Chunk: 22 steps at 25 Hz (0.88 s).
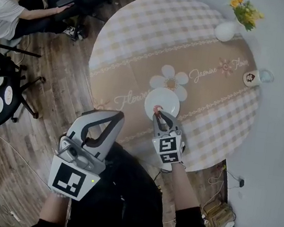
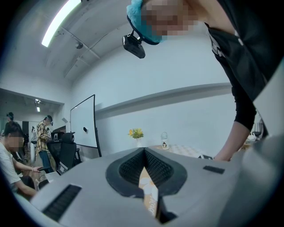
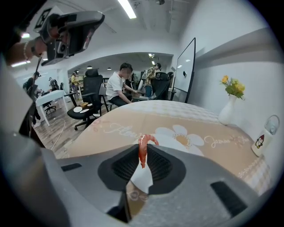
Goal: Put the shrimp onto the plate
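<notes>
The right hand-held gripper (image 1: 158, 113) pinches the shrimp (image 3: 143, 149) just above the plate's (image 1: 166, 99) six o'clock rim. It looks not yet set down, so only the release is left. The left hand-held gripper (image 2: 144, 153), pressed together on nothing, hangs off the surface (image 1: 142, 41) at seven o'clock.

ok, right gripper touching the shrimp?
Touching. The right gripper view shows the right gripper with its jaws closed on the shrimp, whose curled end sticks out above them.

Grey fingers (image 1: 85, 122), black-and-white marker cubes (image 1: 71, 178)
</notes>
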Each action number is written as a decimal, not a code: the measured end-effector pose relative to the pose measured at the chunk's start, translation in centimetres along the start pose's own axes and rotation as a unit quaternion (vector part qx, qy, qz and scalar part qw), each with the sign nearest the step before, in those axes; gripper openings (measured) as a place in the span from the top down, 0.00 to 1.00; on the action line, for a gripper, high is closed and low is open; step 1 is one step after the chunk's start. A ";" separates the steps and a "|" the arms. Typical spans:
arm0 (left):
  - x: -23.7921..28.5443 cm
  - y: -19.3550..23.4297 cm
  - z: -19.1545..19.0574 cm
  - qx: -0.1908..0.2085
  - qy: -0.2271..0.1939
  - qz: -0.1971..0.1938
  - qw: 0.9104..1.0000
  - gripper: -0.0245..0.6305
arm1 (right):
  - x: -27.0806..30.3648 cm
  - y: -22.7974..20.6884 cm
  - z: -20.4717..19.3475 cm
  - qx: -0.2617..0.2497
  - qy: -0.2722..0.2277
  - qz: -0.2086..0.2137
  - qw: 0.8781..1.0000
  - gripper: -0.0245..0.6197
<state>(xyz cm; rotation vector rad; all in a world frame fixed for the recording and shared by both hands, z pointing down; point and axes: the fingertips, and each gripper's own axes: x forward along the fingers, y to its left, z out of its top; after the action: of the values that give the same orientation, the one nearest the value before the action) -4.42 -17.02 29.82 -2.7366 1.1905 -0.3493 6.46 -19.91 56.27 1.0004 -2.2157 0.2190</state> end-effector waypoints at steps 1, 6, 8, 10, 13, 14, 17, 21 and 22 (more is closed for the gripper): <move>0.0 0.0 0.0 0.000 0.001 0.001 1.000 0.96 | 0.3 0.1 -0.3 -0.006 0.009 0.003 1.000 0.90; 0.2 0.0 -0.5 -0.002 0.006 0.002 1.000 0.96 | 1.7 0.2 -1.6 -0.030 0.045 0.020 0.998 0.90; 0.3 0.0 -0.6 -0.004 0.007 0.003 1.000 0.96 | 2.2 0.1 -2.3 -0.031 0.057 0.024 0.998 0.90; 0.4 -0.1 -0.6 -0.005 0.008 0.003 1.000 0.96 | 2.5 0.1 -2.7 -0.032 0.068 0.030 0.997 0.90; 0.5 -0.1 -0.5 -0.005 0.008 0.004 1.000 0.96 | 2.7 0.2 -3.1 -0.041 0.080 0.037 0.995 0.90; 0.5 -0.1 -0.6 -0.005 0.009 0.004 1.000 0.96 | 2.8 0.2 -3.2 -0.041 0.083 0.038 0.995 0.90; 0.6 0.0 -0.7 -0.004 0.010 0.005 1.000 0.96 | 3.0 0.0 -3.4 -0.033 0.088 0.038 0.995 0.90; 0.7 -0.1 -0.9 -0.008 0.010 0.006 1.000 0.96 | 3.3 -0.2 -3.6 -0.024 0.098 0.046 0.994 0.90; 0.7 -0.2 -0.9 -0.009 0.010 0.005 1.000 0.96 | 3.3 -0.3 -3.6 -0.022 0.100 0.047 0.994 0.90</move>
<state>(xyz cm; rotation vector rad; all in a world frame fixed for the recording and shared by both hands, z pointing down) -4.05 -17.44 30.82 -2.7476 1.2184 -0.3672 6.99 -20.62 61.10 0.8136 -2.0762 0.2983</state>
